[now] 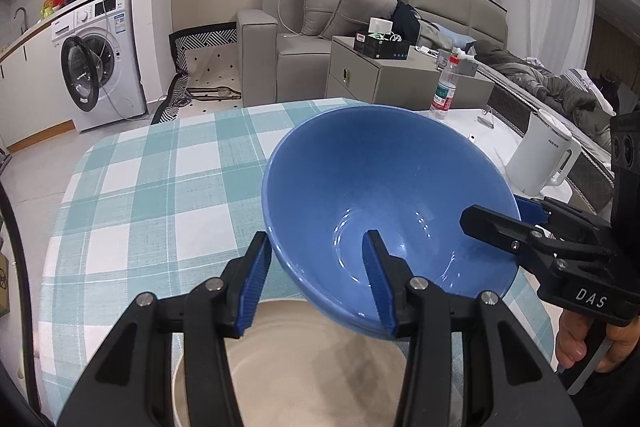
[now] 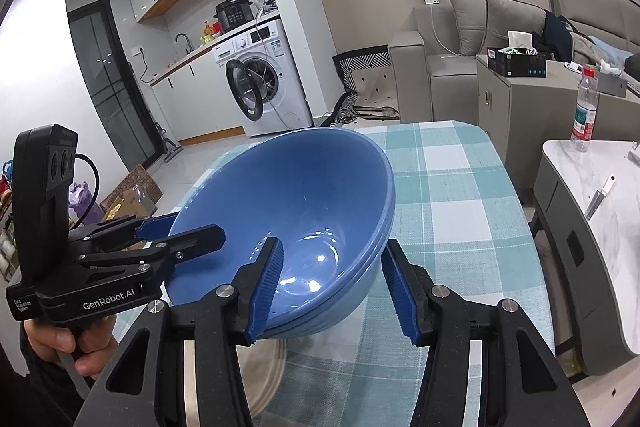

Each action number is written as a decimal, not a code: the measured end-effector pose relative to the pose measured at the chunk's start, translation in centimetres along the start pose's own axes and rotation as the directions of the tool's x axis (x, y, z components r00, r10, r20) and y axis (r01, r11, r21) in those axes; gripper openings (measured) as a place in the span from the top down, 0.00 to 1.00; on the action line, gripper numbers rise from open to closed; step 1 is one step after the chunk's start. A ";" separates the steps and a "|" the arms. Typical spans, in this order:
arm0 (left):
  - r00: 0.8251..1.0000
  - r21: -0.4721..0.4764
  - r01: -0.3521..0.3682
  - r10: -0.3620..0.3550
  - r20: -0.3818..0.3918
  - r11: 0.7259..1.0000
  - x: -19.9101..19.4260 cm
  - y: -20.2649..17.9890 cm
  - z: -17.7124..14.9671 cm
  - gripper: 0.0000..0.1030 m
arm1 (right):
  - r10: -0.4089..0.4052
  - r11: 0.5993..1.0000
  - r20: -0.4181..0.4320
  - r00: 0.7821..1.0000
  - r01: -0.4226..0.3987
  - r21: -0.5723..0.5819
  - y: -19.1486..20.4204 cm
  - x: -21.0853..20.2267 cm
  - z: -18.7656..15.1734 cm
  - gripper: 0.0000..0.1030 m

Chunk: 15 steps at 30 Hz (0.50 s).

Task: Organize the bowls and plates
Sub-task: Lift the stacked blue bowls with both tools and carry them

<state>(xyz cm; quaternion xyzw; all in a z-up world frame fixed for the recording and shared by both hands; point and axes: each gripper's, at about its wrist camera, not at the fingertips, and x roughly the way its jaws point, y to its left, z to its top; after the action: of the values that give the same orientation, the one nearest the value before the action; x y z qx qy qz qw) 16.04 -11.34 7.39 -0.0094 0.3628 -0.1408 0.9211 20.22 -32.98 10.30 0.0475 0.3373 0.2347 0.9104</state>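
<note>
1. While both of my hands share it, the blue bowl [image 1: 384, 195] hangs tilted above the beige plate [image 1: 312, 367] on the checked counter [image 1: 160, 167], clear of both.
2. My left tongs [image 1: 320, 279] clamp its near rim, one finger inside and one outside; my right tongs [image 2: 332, 287] pinch the opposite rim the same way.
3. Since the bowl spans the gap between my hands, neither is nearer; setting it down depends on lowering both together, I judge.
4. Only the right wrist view shows stacked rims, suggesting nested bowls; only the left shows the white kettle [image 1: 540, 159].
</note>
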 end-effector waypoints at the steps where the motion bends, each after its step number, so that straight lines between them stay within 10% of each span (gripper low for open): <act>1: 1.000 -0.003 -0.002 0.002 0.003 1.000 -0.2 0.1 0.0 0.55 | 0.002 1.000 0.000 1.000 -0.002 -0.003 0.2 -0.1 0.0 0.49; 15: 0.999 -0.045 -0.039 0.040 0.037 0.998 -2.9 2.2 -1.0 0.55 | 0.051 0.997 0.008 0.999 -0.051 -0.059 3.6 -0.6 0.0 0.49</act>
<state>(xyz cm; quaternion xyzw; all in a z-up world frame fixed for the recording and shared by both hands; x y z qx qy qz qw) 13.93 -8.36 8.33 -0.0251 0.3486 -0.1143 0.9299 18.40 -30.11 11.58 0.0303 0.3246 0.2674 0.9068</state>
